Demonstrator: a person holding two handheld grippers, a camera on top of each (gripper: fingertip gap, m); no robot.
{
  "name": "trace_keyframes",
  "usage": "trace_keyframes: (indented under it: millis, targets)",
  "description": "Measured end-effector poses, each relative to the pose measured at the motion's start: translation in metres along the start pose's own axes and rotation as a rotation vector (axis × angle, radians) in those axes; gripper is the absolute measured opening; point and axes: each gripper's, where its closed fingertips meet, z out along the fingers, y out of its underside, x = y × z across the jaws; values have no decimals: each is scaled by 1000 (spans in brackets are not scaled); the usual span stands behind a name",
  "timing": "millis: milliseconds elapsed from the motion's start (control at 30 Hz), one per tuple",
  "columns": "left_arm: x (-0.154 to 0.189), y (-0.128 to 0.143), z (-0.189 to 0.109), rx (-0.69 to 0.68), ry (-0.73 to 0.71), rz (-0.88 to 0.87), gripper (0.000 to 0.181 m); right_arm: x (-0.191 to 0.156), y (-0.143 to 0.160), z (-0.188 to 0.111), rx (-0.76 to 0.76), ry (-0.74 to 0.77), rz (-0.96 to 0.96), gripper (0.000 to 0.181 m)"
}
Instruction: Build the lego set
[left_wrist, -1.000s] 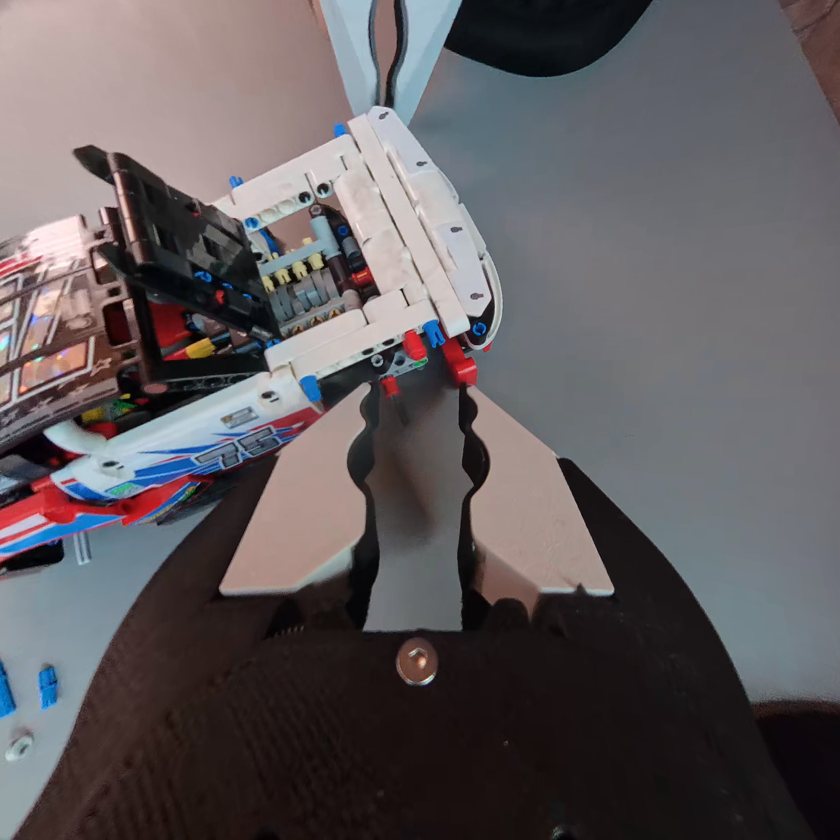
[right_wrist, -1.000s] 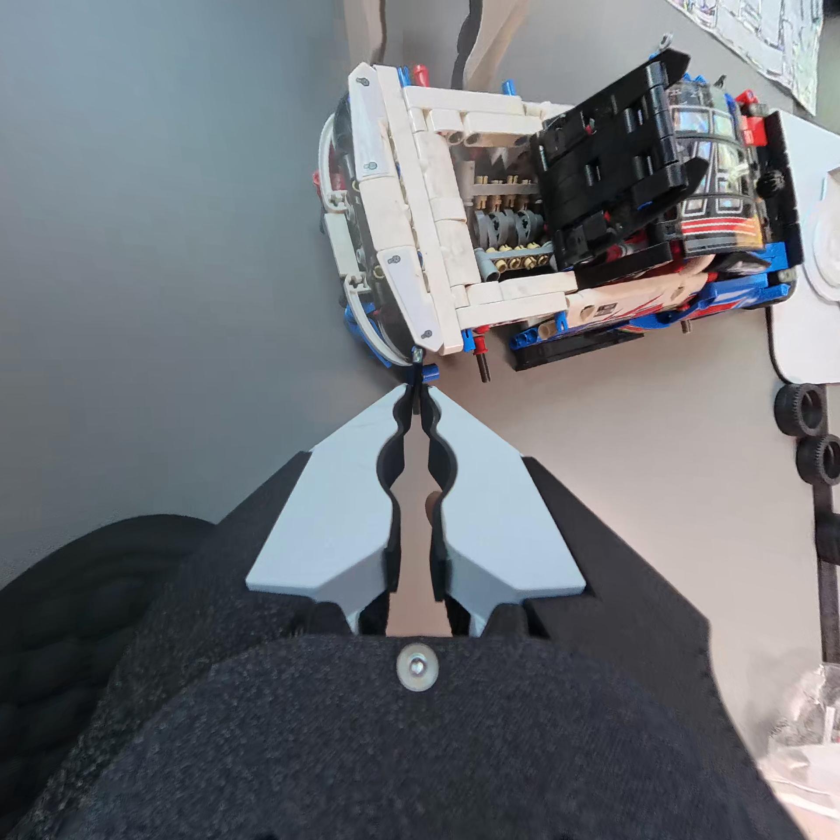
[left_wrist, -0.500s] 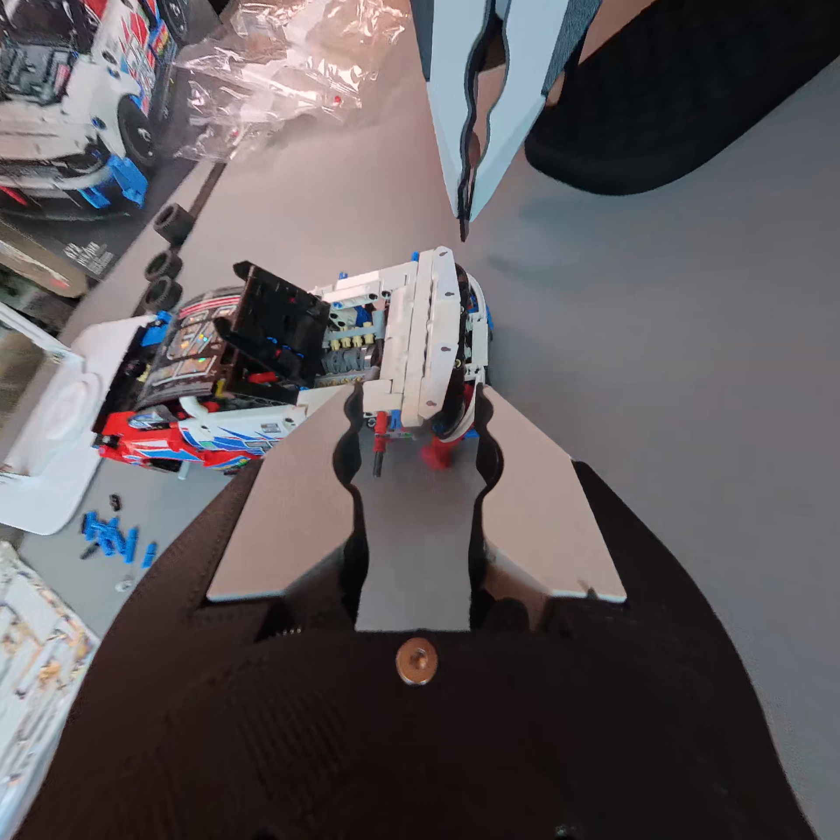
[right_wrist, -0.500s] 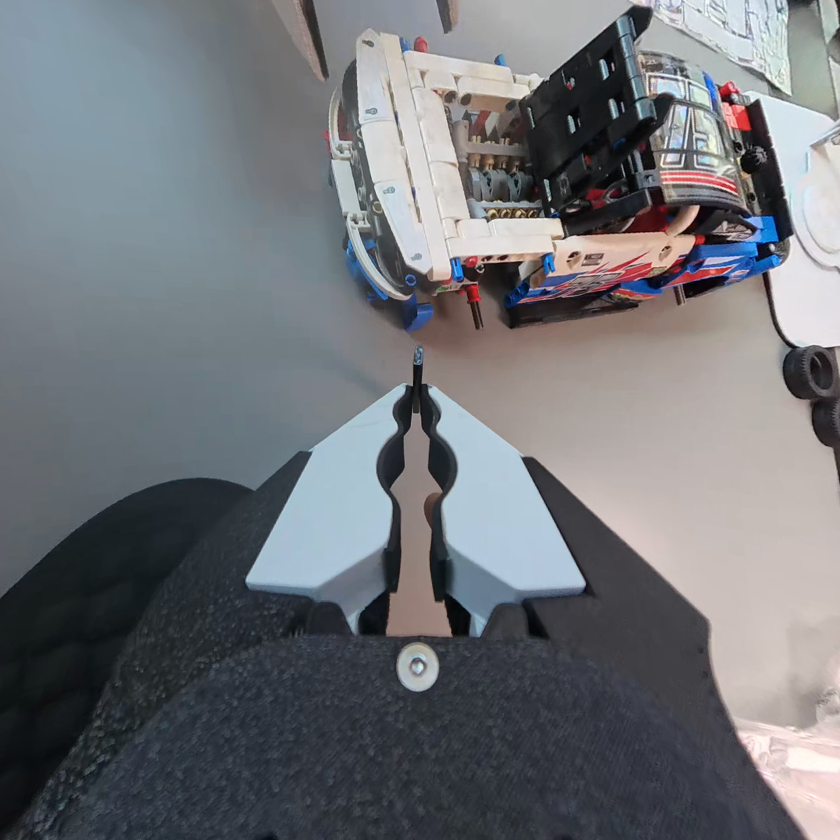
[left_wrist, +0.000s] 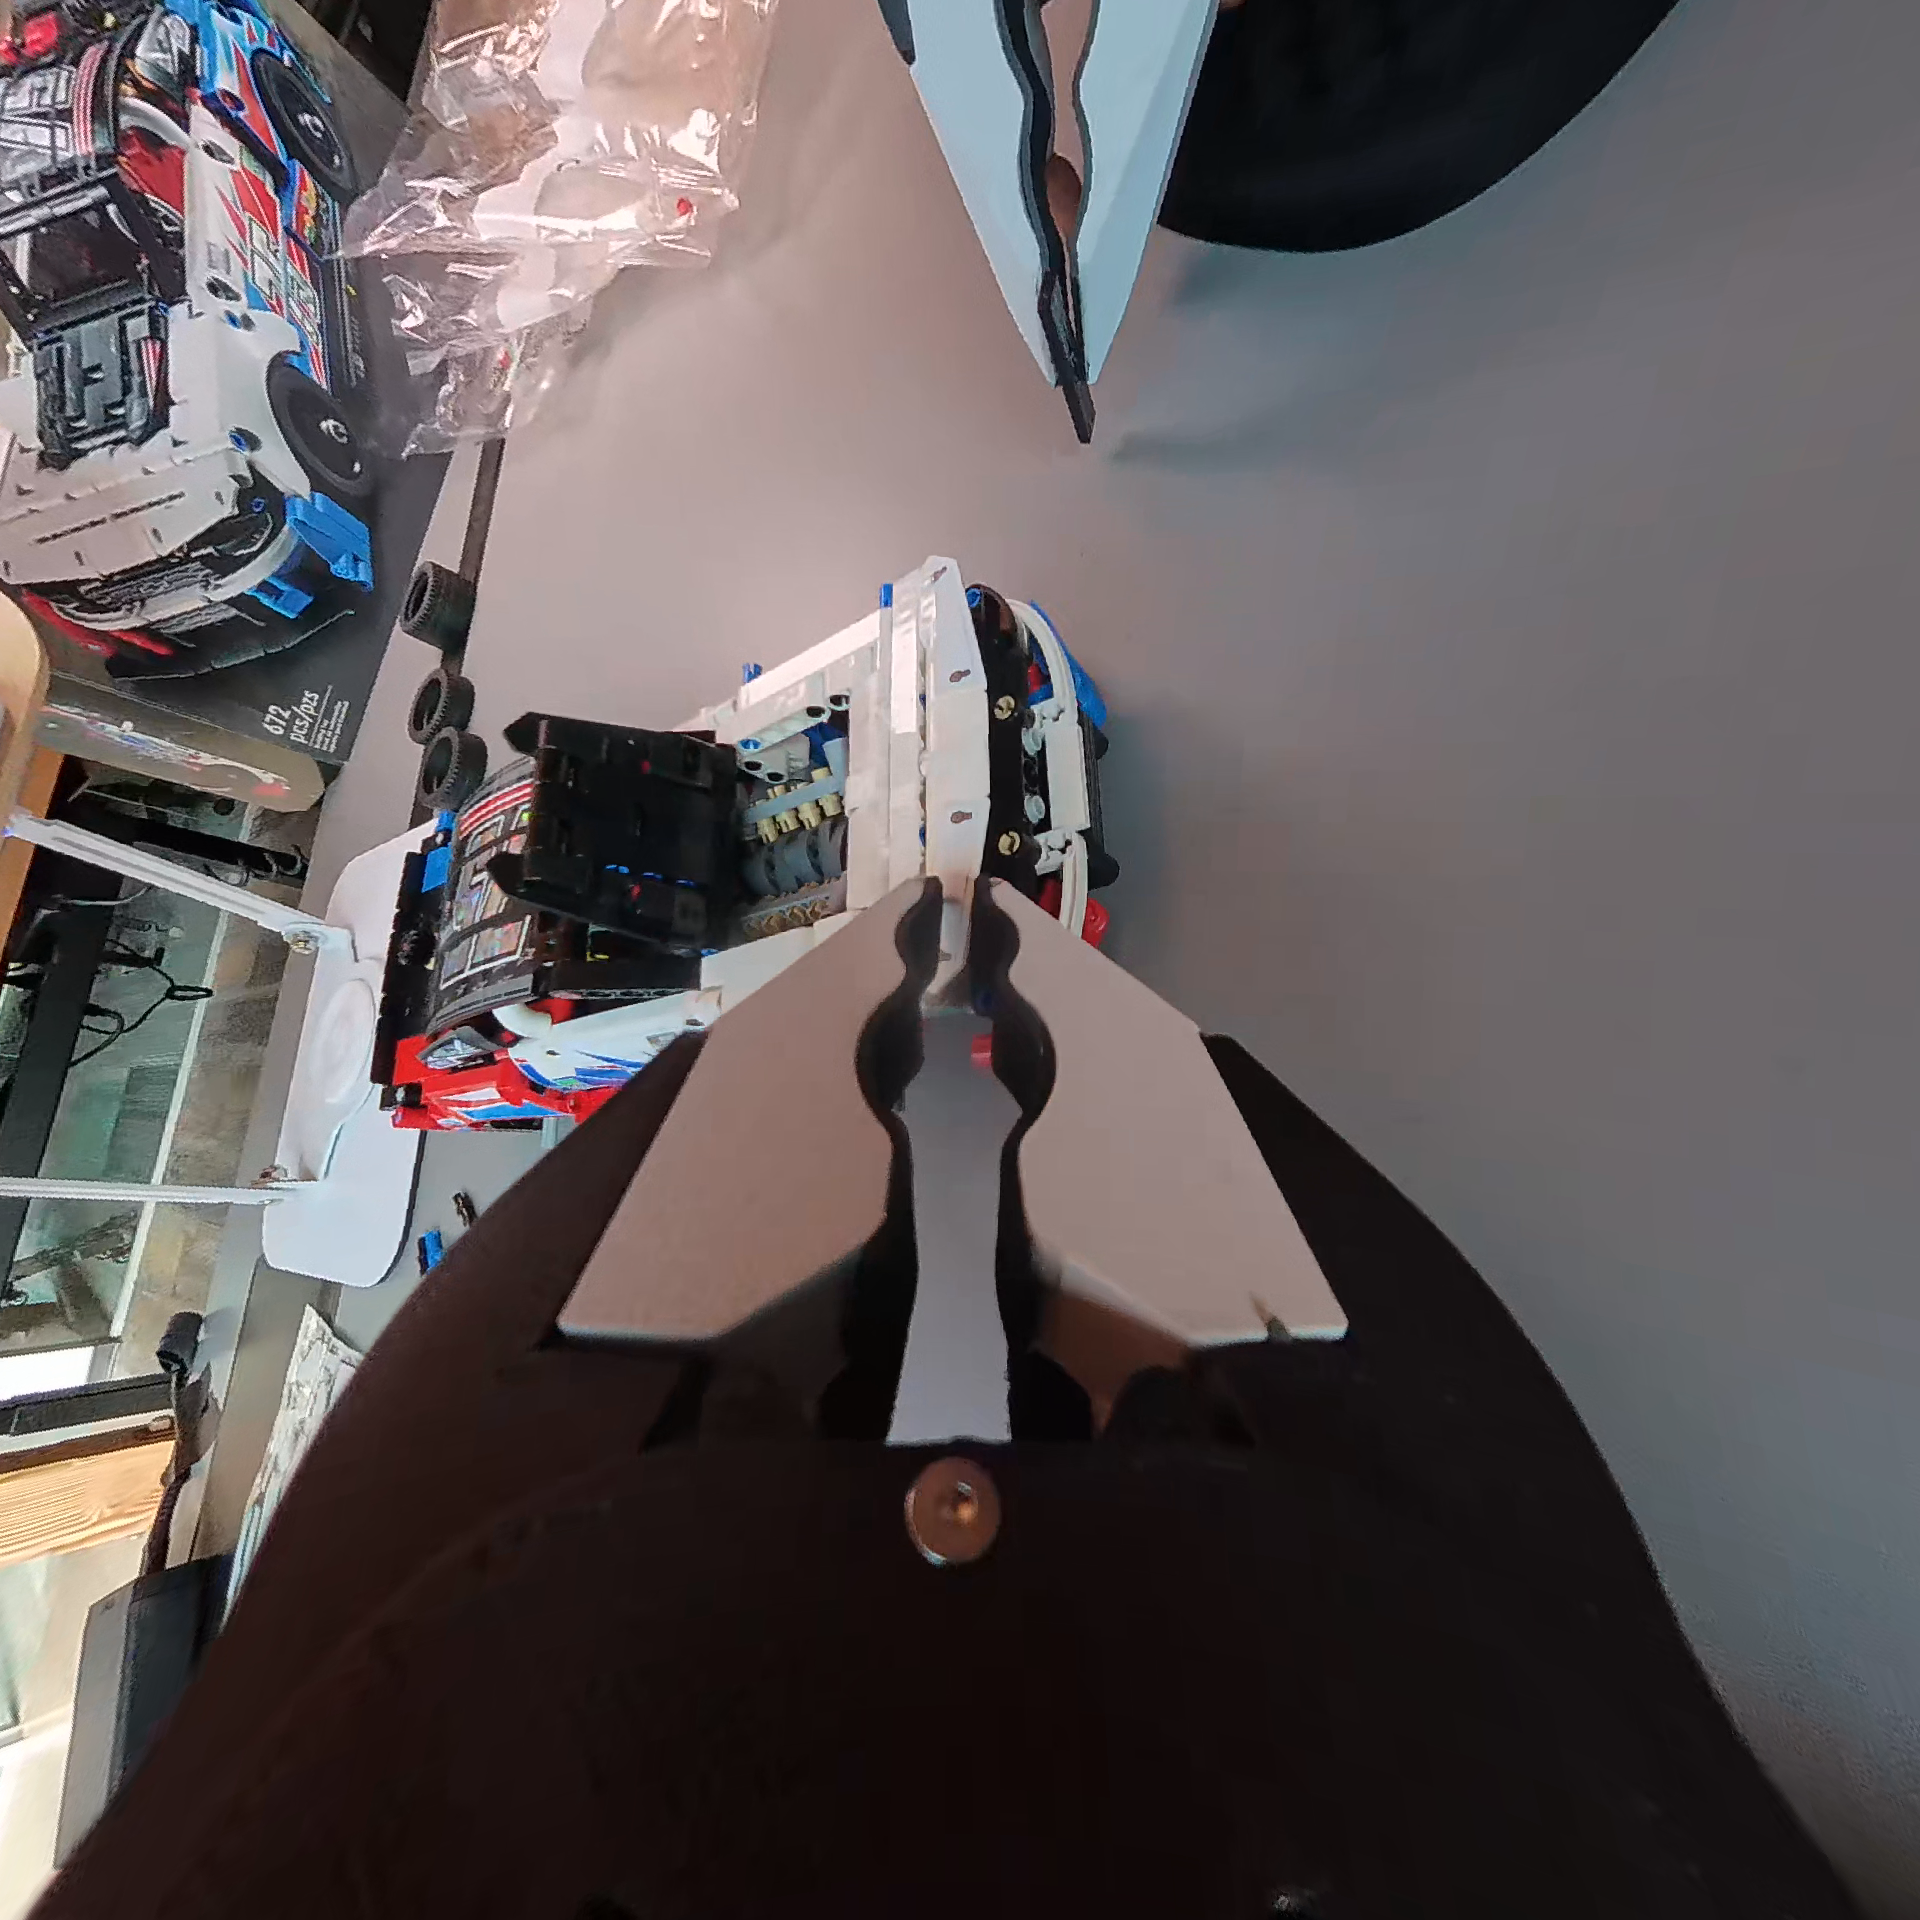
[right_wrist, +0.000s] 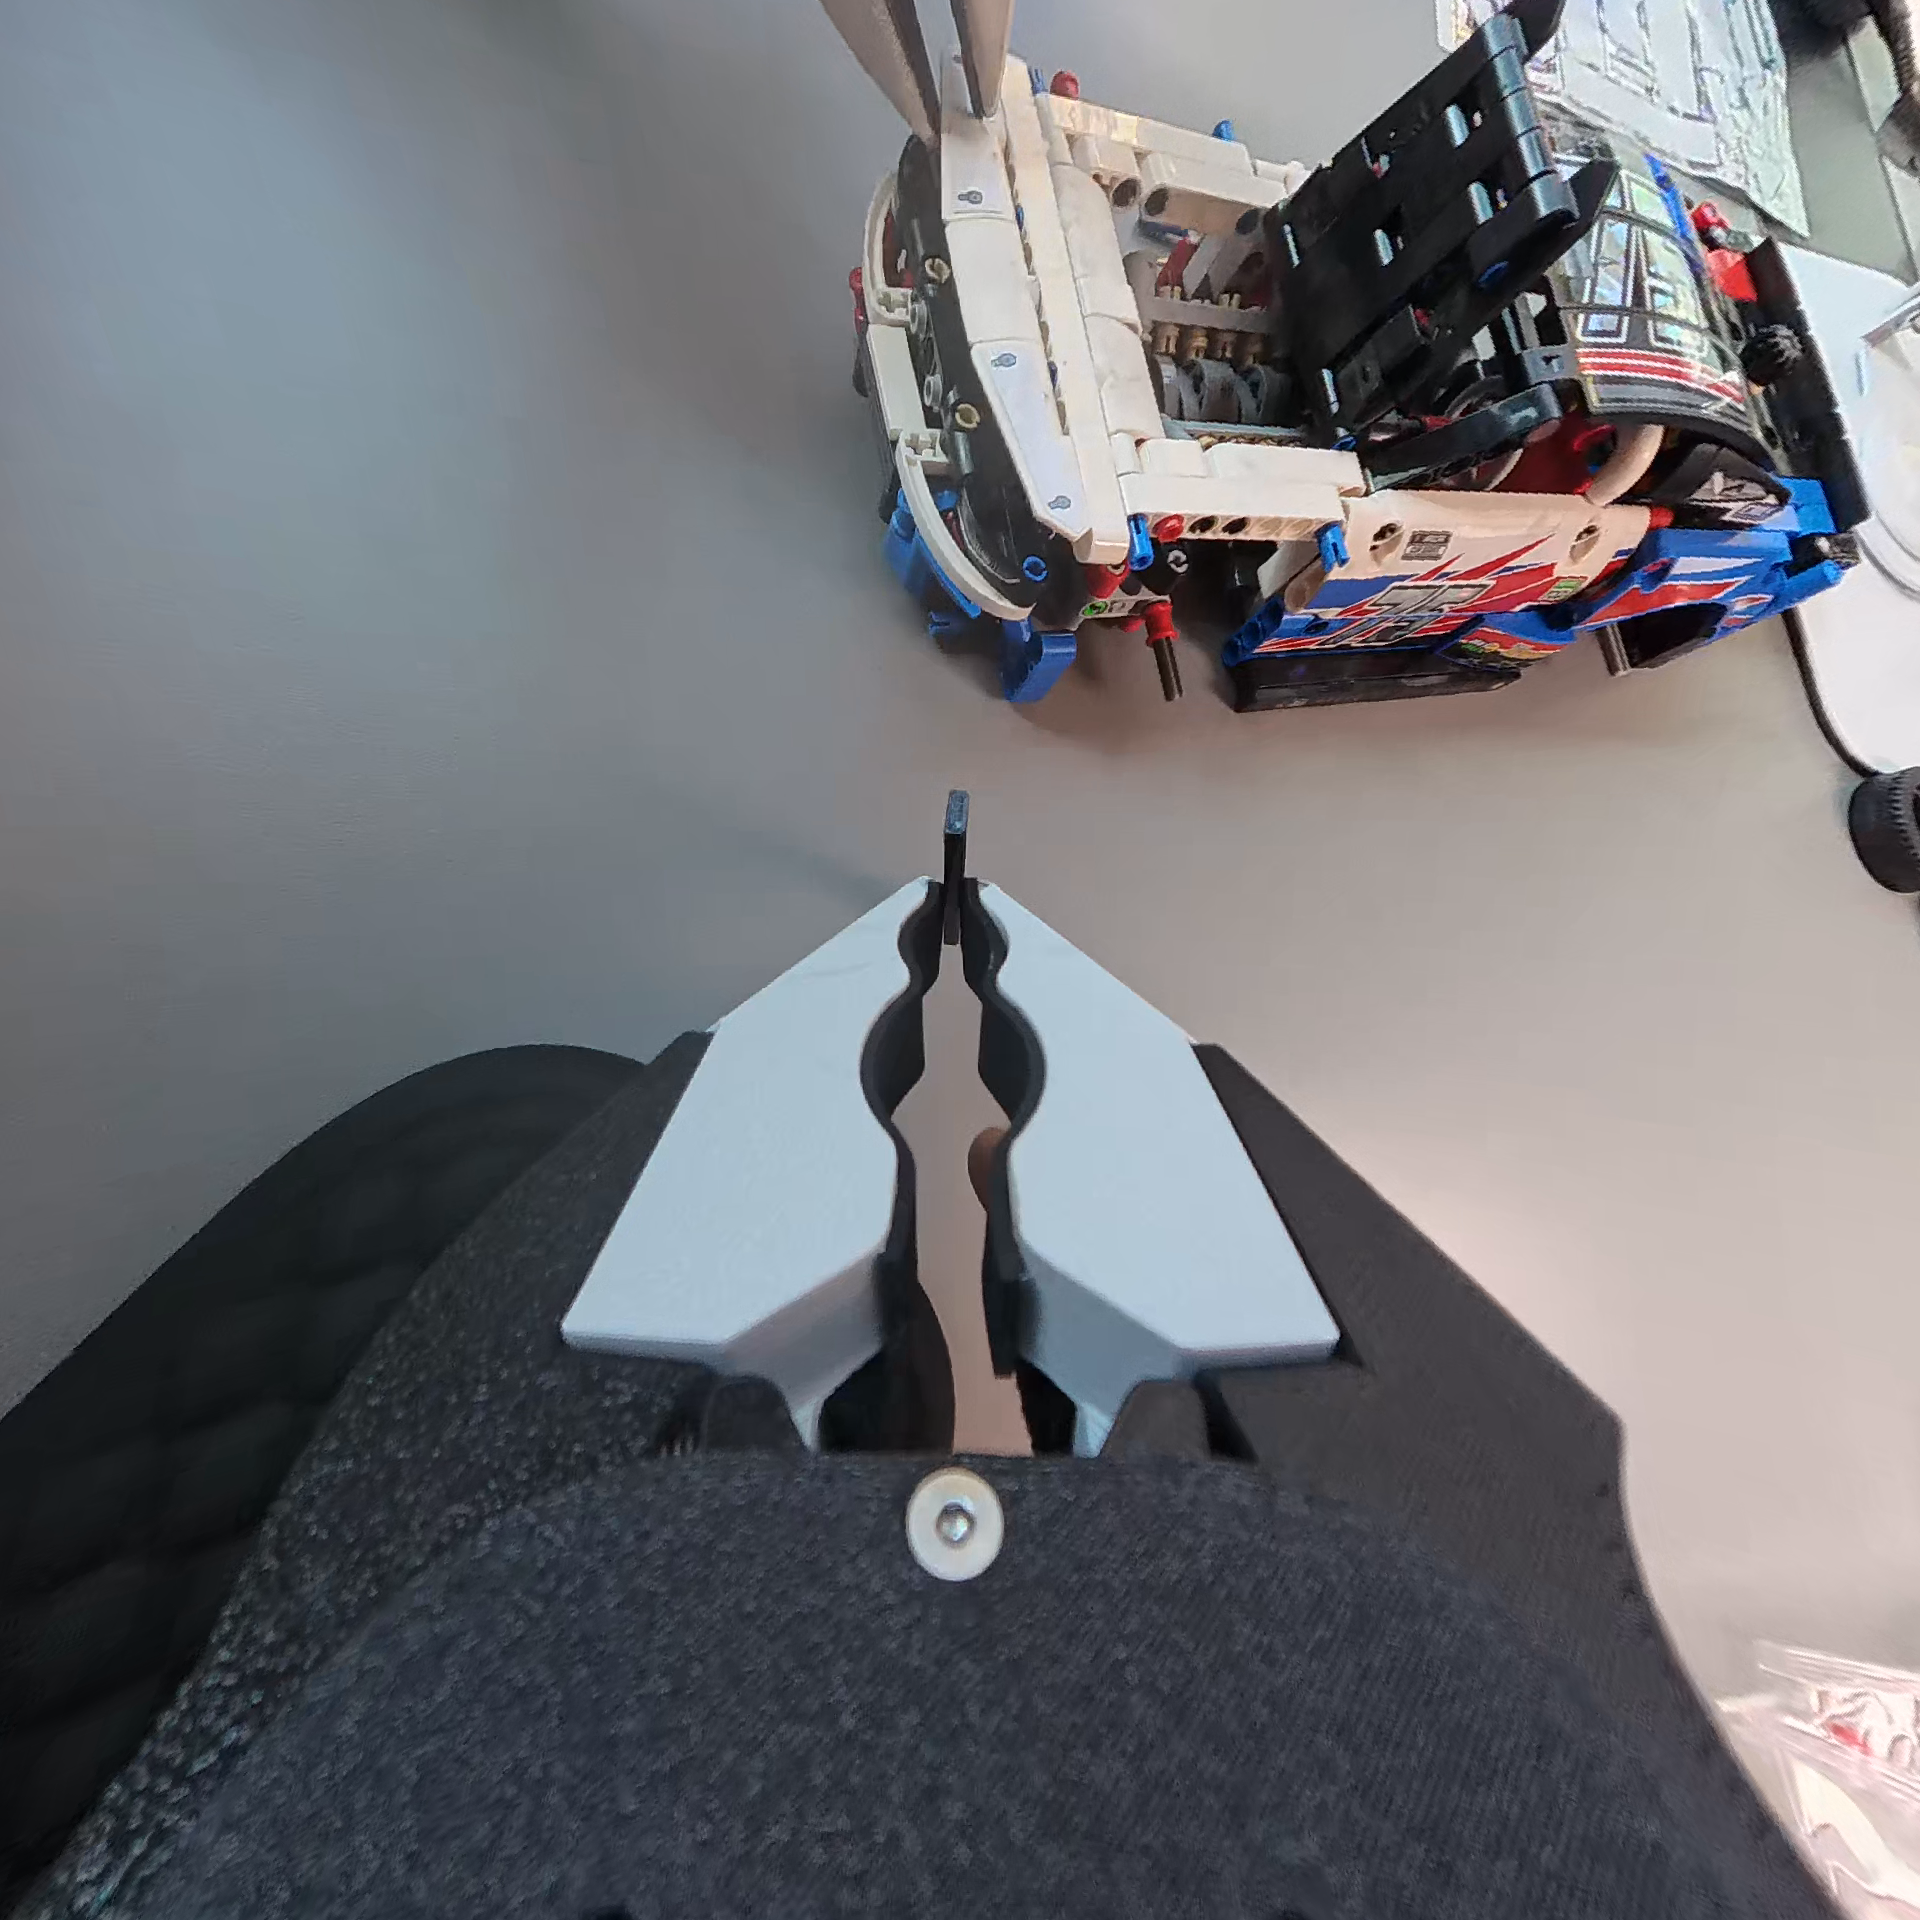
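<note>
Our left gripper (left_wrist: 954, 894) pinching the white front panel of the white, black, red and blue brick car (right_wrist: 1351, 416) on the grey table (right_wrist: 416, 520), our right gripper (right_wrist: 954, 896) clear of the car, clamping a thin black pin (right_wrist: 955, 847).

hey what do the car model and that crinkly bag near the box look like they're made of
Car model: hard moulded plastic, glossy, going by the studded beams, pin holes and shiny panels. Bag: thin clear plastic film, likely polythene, judging by its see-through, crumpled, glinting folds.
</note>
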Motion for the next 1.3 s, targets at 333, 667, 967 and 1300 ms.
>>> trace_keyframes:
  millis: [333, 667, 967, 1300]
  targets:
    - [-7, 6, 1, 32, -36, -55, 11, -1, -40, 8, -26, 6, -82, 0]
    - [21, -37, -15, 268, 149, -356, 21, -21, -95, 44, -126, -147, -173, 0]
    - [27, -33, -10, 260, 157, -404, 1, -31, -100, 55, -158, -223, -166, 0]
    - [-1, -45, -34, 534, 214, -752, 1, -21, -125, 35, 234, -158, 50, 6]
